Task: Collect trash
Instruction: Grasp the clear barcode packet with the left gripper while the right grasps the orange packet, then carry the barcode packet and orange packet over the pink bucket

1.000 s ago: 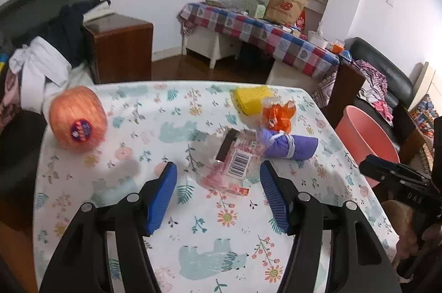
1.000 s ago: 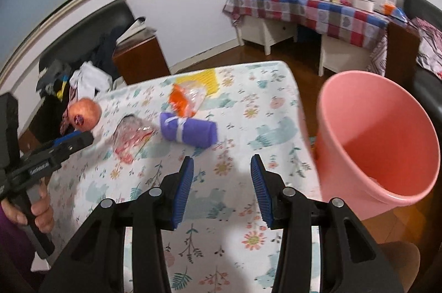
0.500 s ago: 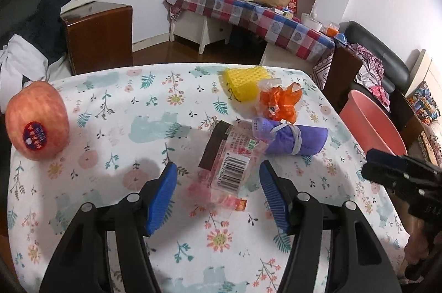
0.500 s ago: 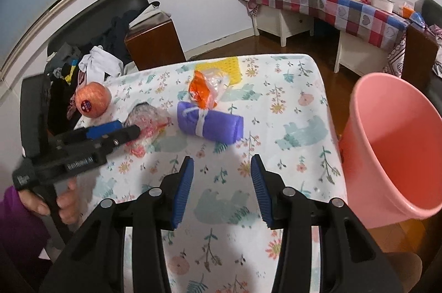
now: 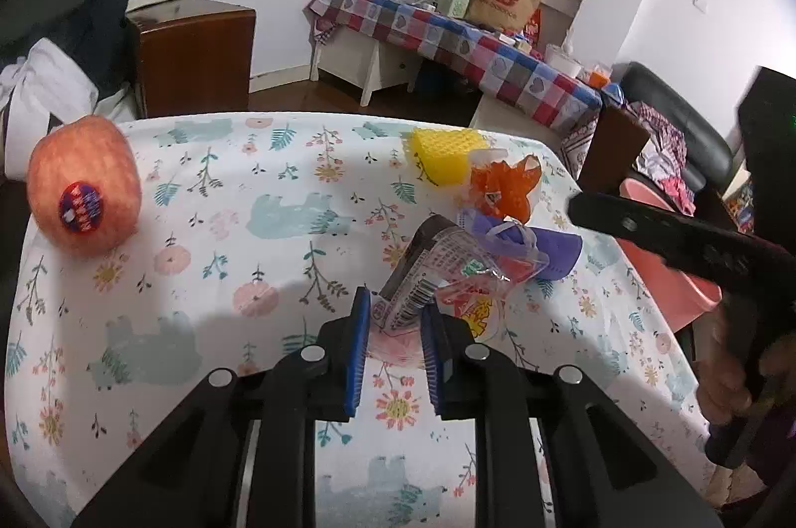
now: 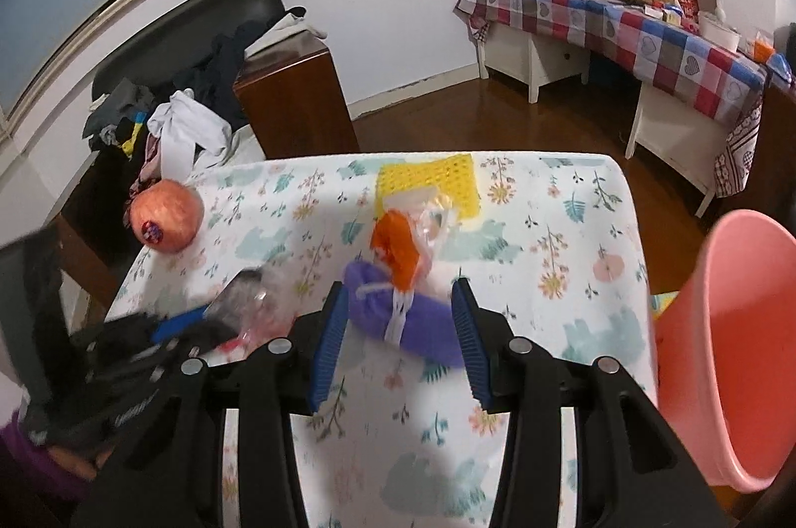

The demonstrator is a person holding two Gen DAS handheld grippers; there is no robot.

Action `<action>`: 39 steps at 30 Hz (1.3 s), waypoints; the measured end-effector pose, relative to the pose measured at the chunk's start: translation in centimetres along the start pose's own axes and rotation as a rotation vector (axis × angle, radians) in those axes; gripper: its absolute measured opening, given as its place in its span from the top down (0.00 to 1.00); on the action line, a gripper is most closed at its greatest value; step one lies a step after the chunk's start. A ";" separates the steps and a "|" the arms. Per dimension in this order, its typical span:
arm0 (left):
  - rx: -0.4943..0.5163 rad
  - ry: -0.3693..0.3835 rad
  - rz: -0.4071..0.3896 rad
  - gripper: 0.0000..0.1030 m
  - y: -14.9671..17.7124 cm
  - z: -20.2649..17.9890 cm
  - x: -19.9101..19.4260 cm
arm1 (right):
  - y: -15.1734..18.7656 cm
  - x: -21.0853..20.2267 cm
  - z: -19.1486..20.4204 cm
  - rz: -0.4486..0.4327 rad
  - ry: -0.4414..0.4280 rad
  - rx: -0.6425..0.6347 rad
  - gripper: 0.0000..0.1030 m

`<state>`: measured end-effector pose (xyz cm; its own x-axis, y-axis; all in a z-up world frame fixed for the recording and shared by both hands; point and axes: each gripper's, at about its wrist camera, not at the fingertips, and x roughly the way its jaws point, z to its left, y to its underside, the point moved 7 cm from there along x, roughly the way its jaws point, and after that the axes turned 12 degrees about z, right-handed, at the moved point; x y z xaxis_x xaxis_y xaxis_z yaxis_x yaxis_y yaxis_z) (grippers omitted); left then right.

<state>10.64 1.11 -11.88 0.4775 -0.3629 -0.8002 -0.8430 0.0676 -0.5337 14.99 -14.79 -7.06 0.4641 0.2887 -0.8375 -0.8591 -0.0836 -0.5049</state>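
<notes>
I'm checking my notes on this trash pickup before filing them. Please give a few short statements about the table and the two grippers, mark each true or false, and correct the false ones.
1. The left gripper has its jaws closing around the clear plastic wrapper. True.
2. The right gripper is clamped on the apple. False: its jaws are open, the purple bundle lies between them, and the apple sits apart at the table's far left edge.
3. The pink bin stands on the table. False: it stands beside the table, off its right edge.
4. The orange wrapper lies between the yellow mesh pad and the purple bundle. True.
5. The pink bin is full of trash. False: the part of its inside in view is bare.
</notes>
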 end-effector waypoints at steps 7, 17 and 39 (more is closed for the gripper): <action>-0.039 0.015 -0.008 0.82 0.5 0.7 -0.7 | -2.3 2.3 0.4 0.002 0.013 -0.011 0.57; -0.052 0.008 -0.019 0.82 0.7 0.6 -1.4 | -1.9 2.8 -0.4 0.013 0.012 0.016 0.94; -0.040 -0.012 -0.111 0.82 -1.4 -4.1 -5.4 | 3.0 -9.5 -2.3 -0.191 0.028 0.017 0.94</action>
<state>8.21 -0.82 -5.67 0.5711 -0.3553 -0.7400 -0.7939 -0.0096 -0.6080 8.50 -19.99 -1.15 0.6249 0.2713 -0.7321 -0.7581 -0.0136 -0.6521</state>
